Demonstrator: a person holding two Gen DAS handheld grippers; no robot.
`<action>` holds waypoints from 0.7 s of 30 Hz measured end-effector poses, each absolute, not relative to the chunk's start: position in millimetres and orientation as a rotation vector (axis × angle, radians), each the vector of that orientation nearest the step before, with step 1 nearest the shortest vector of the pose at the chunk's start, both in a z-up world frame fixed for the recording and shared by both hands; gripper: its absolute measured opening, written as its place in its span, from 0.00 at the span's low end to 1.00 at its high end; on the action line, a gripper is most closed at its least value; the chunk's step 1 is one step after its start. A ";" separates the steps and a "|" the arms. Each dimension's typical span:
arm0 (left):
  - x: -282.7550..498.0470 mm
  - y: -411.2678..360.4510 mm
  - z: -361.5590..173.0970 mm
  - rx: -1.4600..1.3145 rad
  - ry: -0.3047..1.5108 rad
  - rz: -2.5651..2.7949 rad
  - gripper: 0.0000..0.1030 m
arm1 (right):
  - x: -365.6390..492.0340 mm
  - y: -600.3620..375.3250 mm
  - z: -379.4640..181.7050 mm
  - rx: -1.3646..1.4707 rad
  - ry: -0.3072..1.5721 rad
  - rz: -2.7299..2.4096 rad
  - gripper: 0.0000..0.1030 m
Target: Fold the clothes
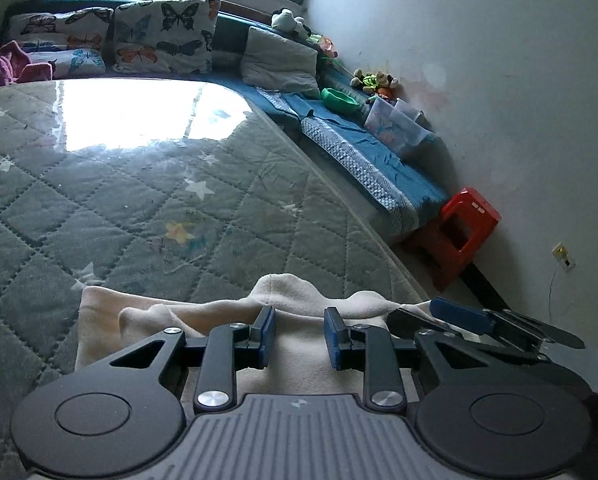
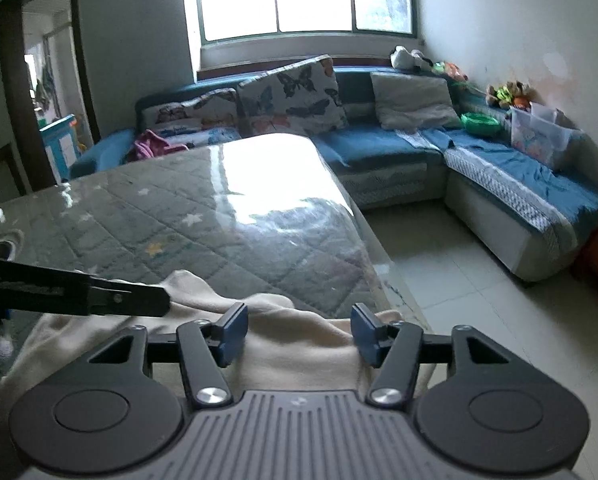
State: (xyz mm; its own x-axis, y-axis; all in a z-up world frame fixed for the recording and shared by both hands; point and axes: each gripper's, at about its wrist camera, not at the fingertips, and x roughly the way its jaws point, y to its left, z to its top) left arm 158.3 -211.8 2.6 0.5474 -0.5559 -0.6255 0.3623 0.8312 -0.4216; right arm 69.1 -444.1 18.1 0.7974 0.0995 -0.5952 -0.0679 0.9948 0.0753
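Cream fleece garment (image 1: 299,360) lies bunched at the near edge of the quilted grey star-patterned table (image 1: 139,200), partly doubled over. Left gripper (image 1: 300,338) and right gripper (image 2: 299,334) hover over it, fingers spread, gripping nothing. Neat folding looks unfinished.

A bench (image 2: 203,216) covered in grey-green quilted cloth with pale stars, under a glossy clear sheet reflecting window glare, carries a rumpled cream garment (image 2: 299,344) at its near edge, close to the right-hand corner, lying in loose folds.
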 end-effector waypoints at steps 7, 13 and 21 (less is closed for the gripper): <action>147.9 -209.0 7.0 -0.242 0.812 -0.544 0.27 | 64.1 -422.3 14.6 -0.060 0.644 0.109 0.59; 128.6 -202.4 9.5 -0.214 0.799 -0.546 0.27 | 45.5 -413.9 27.4 -0.081 0.609 0.138 0.66; 100.3 -192.6 10.2 -0.174 0.783 -0.549 0.30 | 15.8 -403.8 20.3 -0.096 0.636 0.168 0.66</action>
State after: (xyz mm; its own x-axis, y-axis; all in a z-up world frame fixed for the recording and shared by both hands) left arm 100.3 -192.6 10.2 0.5775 -0.5294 -0.6215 0.4035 0.8469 -0.3464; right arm 15.8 -403.8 20.3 0.7915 0.1268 -0.5978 -0.1854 0.9820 -0.0371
